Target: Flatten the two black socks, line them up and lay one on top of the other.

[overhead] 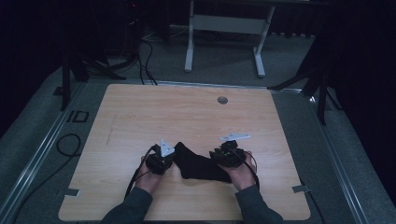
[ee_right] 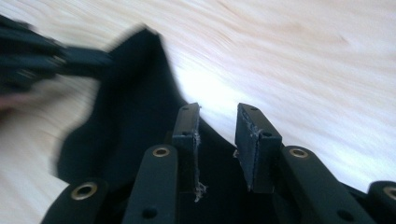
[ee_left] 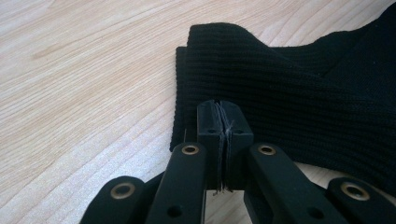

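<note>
A black ribbed sock (overhead: 201, 167) lies on the wooden table (overhead: 187, 112) near its front edge, between my two grippers. My left gripper (overhead: 169, 158) is at the sock's left end. In the left gripper view its jaws (ee_left: 225, 119) are pressed together on a fold of the sock (ee_left: 289, 93) near the cuff. My right gripper (overhead: 223, 156) sits at the sock's right end. In the right gripper view it stands open (ee_right: 217, 123) above the sock (ee_right: 126, 107), with nothing pinched. The left gripper (ee_right: 42, 56) shows blurred at the upper left there, holding the sock up in a peak.
A round cable hole (overhead: 222, 100) sits near the table's far edge. Beyond the table stand a white desk frame (overhead: 189, 46) and dark tripod legs (overhead: 70, 70) on both sides. Cables (overhead: 70, 144) lie on the floor to the left.
</note>
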Demonstrator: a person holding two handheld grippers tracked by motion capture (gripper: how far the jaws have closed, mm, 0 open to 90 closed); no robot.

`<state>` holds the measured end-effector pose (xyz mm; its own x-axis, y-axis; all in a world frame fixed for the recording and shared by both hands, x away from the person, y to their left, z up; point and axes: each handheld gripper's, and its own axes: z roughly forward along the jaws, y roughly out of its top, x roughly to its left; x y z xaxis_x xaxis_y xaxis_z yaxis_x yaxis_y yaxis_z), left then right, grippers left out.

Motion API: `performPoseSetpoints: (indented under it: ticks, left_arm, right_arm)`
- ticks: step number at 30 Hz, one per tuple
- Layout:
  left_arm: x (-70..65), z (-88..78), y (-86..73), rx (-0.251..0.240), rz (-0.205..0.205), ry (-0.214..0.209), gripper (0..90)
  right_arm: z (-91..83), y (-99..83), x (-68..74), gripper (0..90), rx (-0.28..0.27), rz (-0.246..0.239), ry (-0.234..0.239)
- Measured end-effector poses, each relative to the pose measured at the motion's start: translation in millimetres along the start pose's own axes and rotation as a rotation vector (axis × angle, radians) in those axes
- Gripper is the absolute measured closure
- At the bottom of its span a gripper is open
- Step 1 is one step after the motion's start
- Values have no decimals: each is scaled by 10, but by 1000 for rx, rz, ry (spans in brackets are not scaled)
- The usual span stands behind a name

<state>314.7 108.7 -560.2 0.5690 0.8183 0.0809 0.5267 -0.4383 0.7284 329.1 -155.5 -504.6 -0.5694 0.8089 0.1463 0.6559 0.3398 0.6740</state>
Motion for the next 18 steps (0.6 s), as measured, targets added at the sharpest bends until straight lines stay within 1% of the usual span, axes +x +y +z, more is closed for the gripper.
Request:
performPoseSetpoints:
  ticks: [2, 4, 7, 9, 11, 13, 14, 18]
  left_arm:
    - [0, -1, 1, 3, 3, 1, 886]
    - [-1, -3, 3, 7, 5, 2, 886]
    - [-2, -2, 6, 9, 1, 3, 888]
    - [-3, -2, 8, 11, -2, 3, 888]
    - [-6, -3, 8, 12, 1, 6, 888]
    - [-7, -3, 8, 12, 1, 7, 889]
    - [-8, -3, 8, 12, 1, 7, 889]
    - [-10, -4, 8, 14, 0, 9, 889]
  right_arm:
    - [17, -71, -78, 688, 22, 15, -18]
    - [49, -149, -146, 673, 49, 22, -49]
    - [103, -233, -214, 637, 79, 39, -87]
    - [133, -264, -243, 624, 88, 56, -93]
    - [164, -284, -251, 624, 98, 65, -79]
    - [185, -293, -246, 661, 105, 68, -68]
    - [188, -295, -239, 695, 108, 69, -61]
    - [168, -297, -218, 835, 101, 54, -56]
